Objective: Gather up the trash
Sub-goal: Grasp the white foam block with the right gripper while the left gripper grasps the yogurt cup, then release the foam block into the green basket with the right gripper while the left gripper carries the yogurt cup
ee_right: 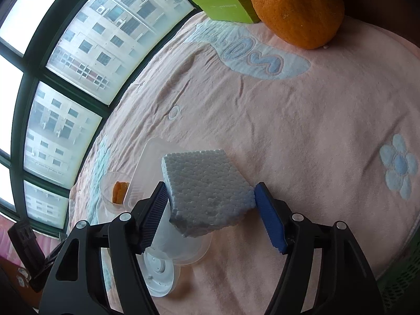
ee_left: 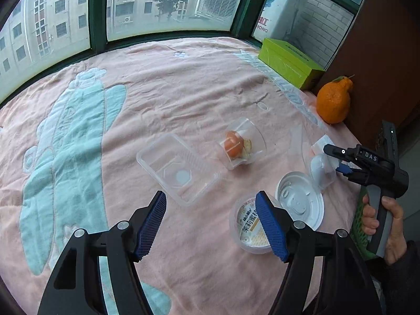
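Right gripper pinching white styrofoam block above pink towel-covered table, left gripper spread and empty over round lidded cup, clear tray beside.

Printed lid of round cup partly hidden behind blue pad, orange cut off by top edge

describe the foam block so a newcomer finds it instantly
On the pink blanket, look at the corner with the big orange and green box. Just in front lies the foam block, between the right gripper's blue pads. Unlike the clear plastic tubs, it is white, pebbly and solid.
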Available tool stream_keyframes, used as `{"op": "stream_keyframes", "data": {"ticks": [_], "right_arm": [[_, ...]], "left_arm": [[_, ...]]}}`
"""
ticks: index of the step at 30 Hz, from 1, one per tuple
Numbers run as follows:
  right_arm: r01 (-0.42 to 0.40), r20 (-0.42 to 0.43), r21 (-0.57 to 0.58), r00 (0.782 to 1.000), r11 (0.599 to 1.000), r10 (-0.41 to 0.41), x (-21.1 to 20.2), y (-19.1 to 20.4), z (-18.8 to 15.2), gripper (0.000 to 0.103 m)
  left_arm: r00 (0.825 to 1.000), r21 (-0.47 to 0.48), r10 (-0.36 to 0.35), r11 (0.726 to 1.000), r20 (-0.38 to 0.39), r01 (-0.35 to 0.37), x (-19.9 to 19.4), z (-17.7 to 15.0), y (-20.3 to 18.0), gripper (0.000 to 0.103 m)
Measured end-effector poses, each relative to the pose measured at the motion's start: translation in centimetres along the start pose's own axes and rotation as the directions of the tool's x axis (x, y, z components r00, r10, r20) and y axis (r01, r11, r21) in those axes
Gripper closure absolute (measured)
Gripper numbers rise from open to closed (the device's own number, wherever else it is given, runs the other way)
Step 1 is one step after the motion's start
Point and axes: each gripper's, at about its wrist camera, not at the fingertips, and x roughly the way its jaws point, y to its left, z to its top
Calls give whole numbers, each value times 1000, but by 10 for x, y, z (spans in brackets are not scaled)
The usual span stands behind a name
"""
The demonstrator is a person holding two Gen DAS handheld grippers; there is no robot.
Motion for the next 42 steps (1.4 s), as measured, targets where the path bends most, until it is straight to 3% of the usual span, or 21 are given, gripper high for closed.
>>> {"op": "stream_keyframes", "data": {"ticks": [6, 11, 13, 23, 25, 27, 30, 37, 42], "right_arm": [[5, 18, -6, 1000, 1000, -4, -1, 1, -1, 36], [2, 52, 10, 999, 1000, -2, -14, -3, -3, 36], [-1, 68, 11, 998, 1000, 0, -23, -4, -5, 36], [15, 149, -30, 989, 999, -10, -72, -3, -15, 36], [10, 155, -29, 988, 1000, -6, -79, -5, -19, 36], [5, 162, -27, 987, 1000, 0, -86, -7, -24, 36], [20, 176, -23, 984, 1000, -16, -96, -12, -31, 36], [74, 211, 13, 975, 997, -75, -125, -40, -48, 36], [168, 210, 84, 961, 982, -182, -155, -89, -69, 36]], "left_arm": [[998, -5, -50, 999, -41, 50, 7, -14, -3, 35], [994, 68, -83, 994, -66, 88, 12, -23, -21, 34], [994, 99, -82, 991, -68, 89, 15, -26, -30, 21], [997, 255, -26, 966, -69, 43, 36, -31, -63, 20], [997, 260, -17, 965, -69, 35, 40, -31, -64, 22], [997, 256, -20, 966, -71, 38, 42, -30, -63, 31], [997, 250, -26, 967, -69, 42, 42, -31, -63, 36], [998, 227, -44, 973, -34, 50, 21, -28, -62, 37], [998, 249, -65, 967, 4, 62, -3, -23, -75, 37]]}}
